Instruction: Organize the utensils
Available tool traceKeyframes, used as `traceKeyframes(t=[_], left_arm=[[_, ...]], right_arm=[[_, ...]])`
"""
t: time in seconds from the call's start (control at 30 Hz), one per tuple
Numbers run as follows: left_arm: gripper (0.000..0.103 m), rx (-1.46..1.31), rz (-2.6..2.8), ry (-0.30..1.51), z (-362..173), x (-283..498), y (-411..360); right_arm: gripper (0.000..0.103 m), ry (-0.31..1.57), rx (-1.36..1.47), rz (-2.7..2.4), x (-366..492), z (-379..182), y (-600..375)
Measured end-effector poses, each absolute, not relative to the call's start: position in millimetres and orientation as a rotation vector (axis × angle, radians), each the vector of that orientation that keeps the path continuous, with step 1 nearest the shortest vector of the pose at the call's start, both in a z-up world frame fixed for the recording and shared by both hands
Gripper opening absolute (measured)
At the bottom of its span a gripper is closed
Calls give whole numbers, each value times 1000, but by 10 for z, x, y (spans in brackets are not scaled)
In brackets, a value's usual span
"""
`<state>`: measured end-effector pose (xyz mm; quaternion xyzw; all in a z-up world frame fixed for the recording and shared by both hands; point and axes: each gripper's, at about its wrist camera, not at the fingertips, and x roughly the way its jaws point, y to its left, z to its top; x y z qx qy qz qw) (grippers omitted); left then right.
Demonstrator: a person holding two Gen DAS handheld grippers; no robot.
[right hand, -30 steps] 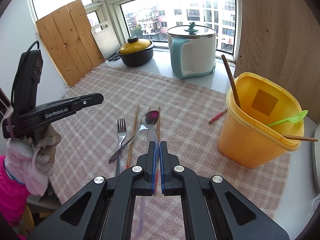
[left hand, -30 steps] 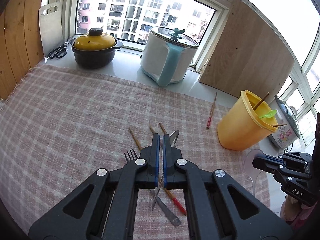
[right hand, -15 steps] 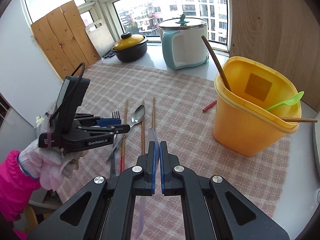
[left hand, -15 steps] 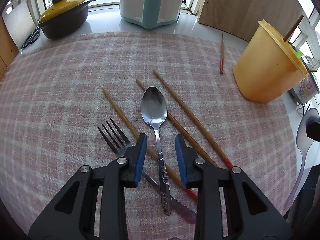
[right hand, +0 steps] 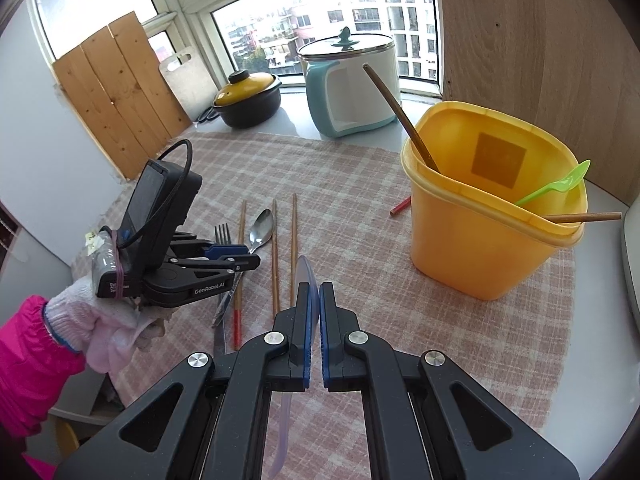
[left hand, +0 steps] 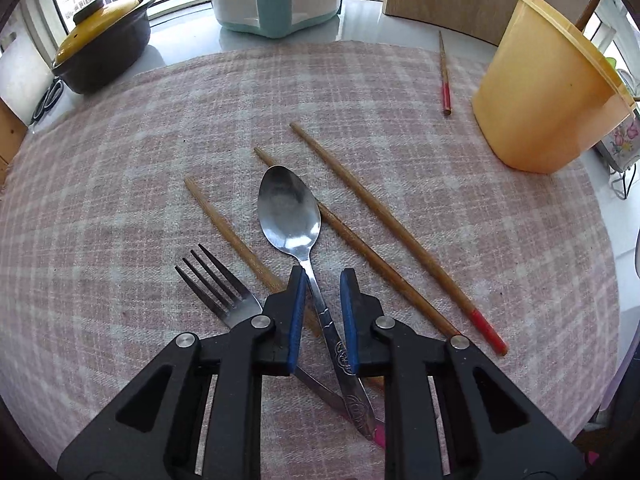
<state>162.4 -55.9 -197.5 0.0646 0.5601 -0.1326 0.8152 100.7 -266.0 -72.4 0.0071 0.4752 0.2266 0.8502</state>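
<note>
The left tool (left hand: 323,276) is closing around the metal spoon (left hand: 290,208), and the right tool (right hand: 315,292) is shut tight on a clear plastic spoon (right hand: 306,276).

The metal spoon lies in the middle of the left picture on the checked cloth (left hand: 120,152) over the desk. Its thin handle sits between the blue pads (left hand: 297,312), probably because the handle is easiest to pinch. A fork (left hand: 216,284) and brown chopsticks (left hand: 384,216) lie just beside it, so there is little room. The yellow bucket (right hand: 480,240), at the right of the right picture, has its wide top open. It already holds a green spoon (right hand: 560,184), so these spoons likely go there.
</note>
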Motion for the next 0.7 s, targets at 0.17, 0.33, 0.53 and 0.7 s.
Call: traceKeyframes(t=[0.17, 0.33, 0.53, 0.7], left_arm=[[16, 133, -264, 1219, -2016, 1643, -508], [3, 132, -271, 1211, -2017, 1684, -527], [2, 32, -267, 1182, -1937, 1668, -457], [2, -79, -275, 1118, -1659, 1572, -396]], right_arm=[[2, 1001, 21, 473, 1011, -717, -2680], [2, 1003, 34, 465, 1029, -735, -2713], [2, 986, 38, 461, 1011, -664, -2764], [2, 969, 38, 464, 999, -585, -2820]])
